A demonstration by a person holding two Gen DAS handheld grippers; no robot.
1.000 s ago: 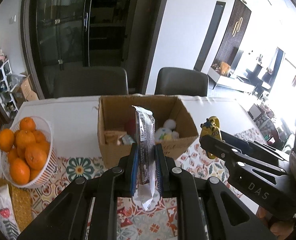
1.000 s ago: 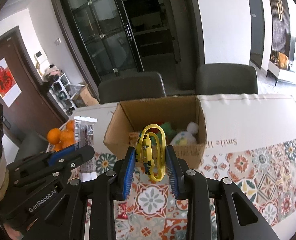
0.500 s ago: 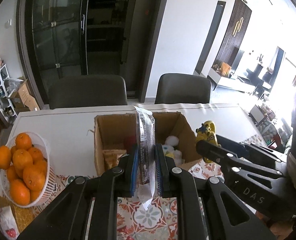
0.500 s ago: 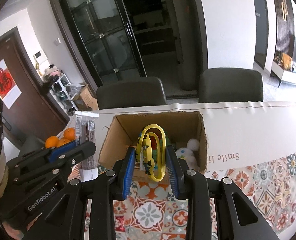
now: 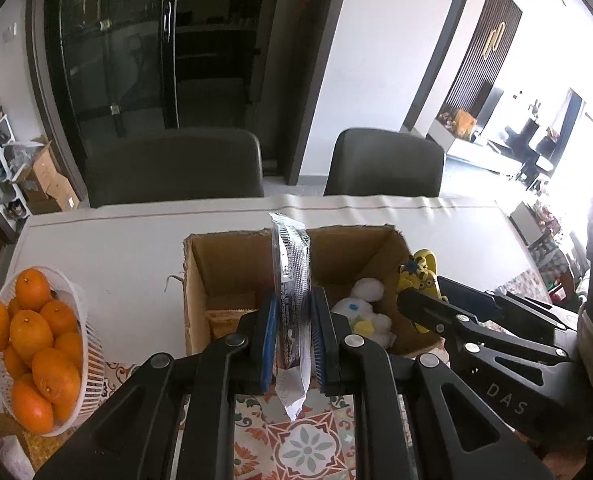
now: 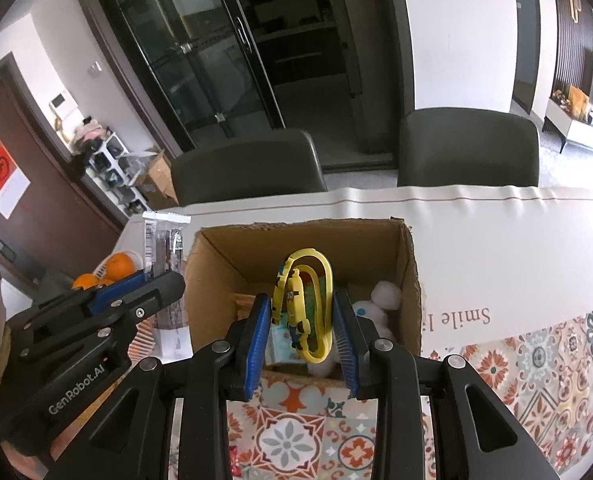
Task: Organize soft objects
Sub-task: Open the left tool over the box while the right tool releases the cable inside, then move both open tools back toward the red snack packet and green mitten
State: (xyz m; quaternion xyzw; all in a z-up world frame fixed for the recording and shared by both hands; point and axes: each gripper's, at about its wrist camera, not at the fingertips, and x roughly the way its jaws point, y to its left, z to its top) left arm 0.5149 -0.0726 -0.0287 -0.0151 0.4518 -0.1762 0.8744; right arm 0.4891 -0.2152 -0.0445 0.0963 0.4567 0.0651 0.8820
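Observation:
My left gripper [image 5: 292, 320] is shut on a dark plastic packet [image 5: 292, 280], held upright over the near wall of the open cardboard box [image 5: 232, 256]. The packet also shows in the right wrist view [image 6: 164, 248]. My right gripper [image 6: 300, 320] is shut on a yellow minion strap toy [image 6: 304, 304], held above the box's near edge [image 6: 410, 280]; it also shows in the left wrist view [image 5: 418, 270]. Inside the box lies a white plush toy [image 5: 362, 312], also seen in the right wrist view [image 6: 380, 304], with other soft items partly hidden.
A white basket of oranges [image 5: 36, 340] stands left of the box. The table has a white cloth [image 6: 496, 240] and a patterned runner [image 6: 536, 360]. Two dark chairs [image 5: 176, 168] stand behind the table. A snack bag [image 5: 0, 440] lies at the near left.
Both grippers have moved forward and higher over the box with their loads still held. The box now sits lower and closer in both views.

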